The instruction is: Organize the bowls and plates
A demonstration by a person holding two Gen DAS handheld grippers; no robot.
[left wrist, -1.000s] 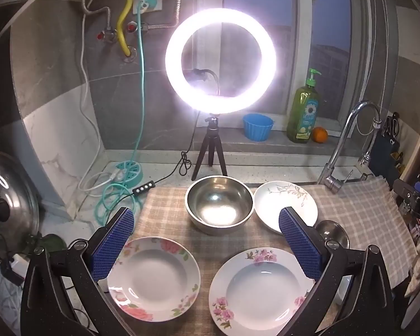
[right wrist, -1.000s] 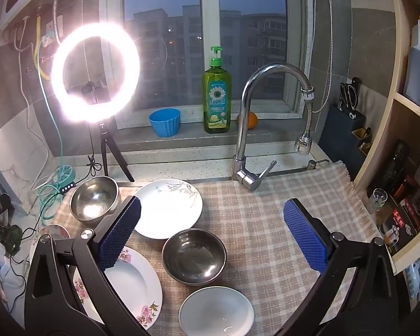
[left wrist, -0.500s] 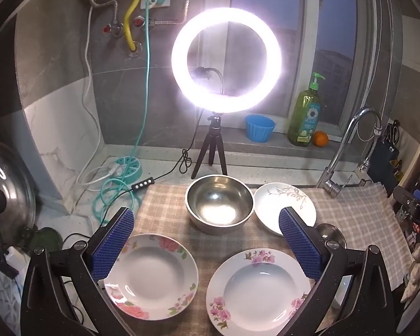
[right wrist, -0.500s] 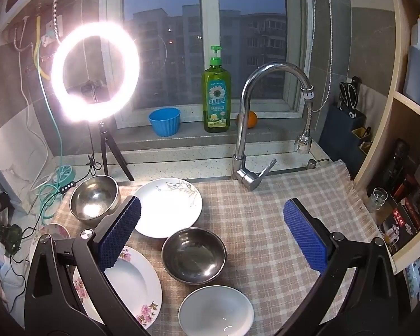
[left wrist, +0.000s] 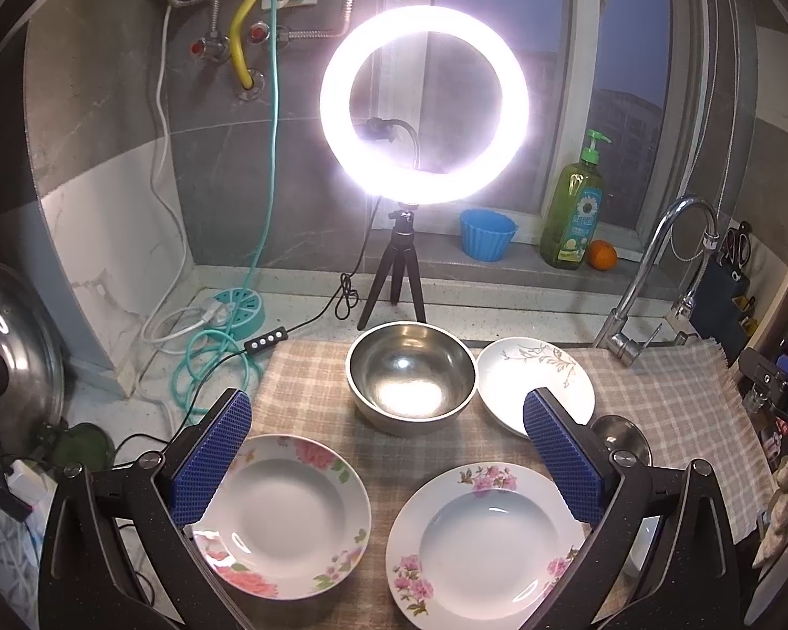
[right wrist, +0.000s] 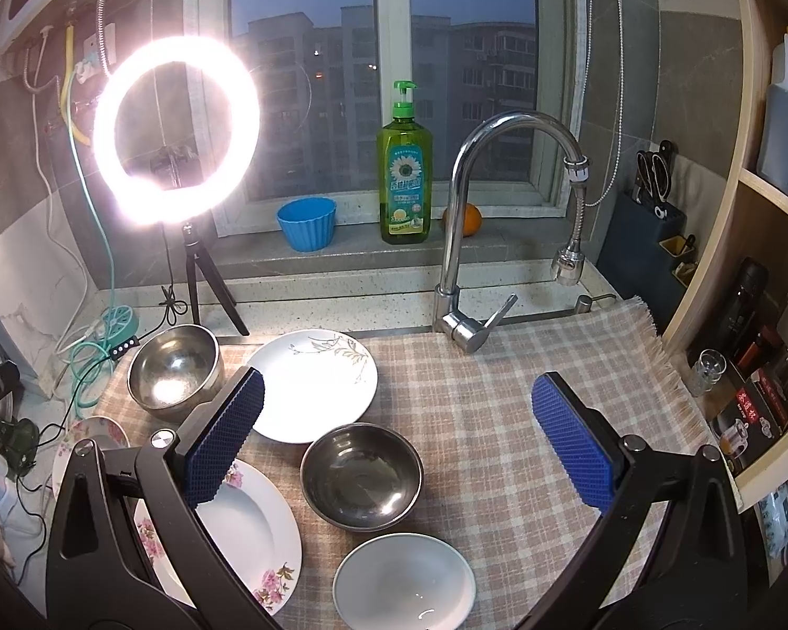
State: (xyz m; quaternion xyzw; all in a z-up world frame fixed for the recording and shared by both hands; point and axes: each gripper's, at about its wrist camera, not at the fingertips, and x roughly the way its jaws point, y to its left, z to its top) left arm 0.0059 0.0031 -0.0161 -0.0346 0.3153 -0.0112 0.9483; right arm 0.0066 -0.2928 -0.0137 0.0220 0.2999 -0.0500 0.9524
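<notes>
On the checked cloth (right wrist: 525, 367) that covers the counter, six dishes lie rim-up, each round, so none has a long axis to speak of. The left gripper (left wrist: 389, 457) hangs wide open and empty above the cloth's near edge. Under its left finger lies a floral plate (left wrist: 283, 517); under its right finger, a second floral plate (left wrist: 483, 541); the two plates sit just apart. Ahead, between the fingers, a large steel bowl (left wrist: 410, 375) stands near the cloth's far edge, with a white sprig-patterned plate (left wrist: 536, 375) touching or just beside its right side.

The right gripper (right wrist: 396, 441) is also wide and empty. Between its fingers sit a small steel bowl (right wrist: 361, 475) and, nearer the cloth's front edge, a plain white bowl (right wrist: 404, 583).
</notes>
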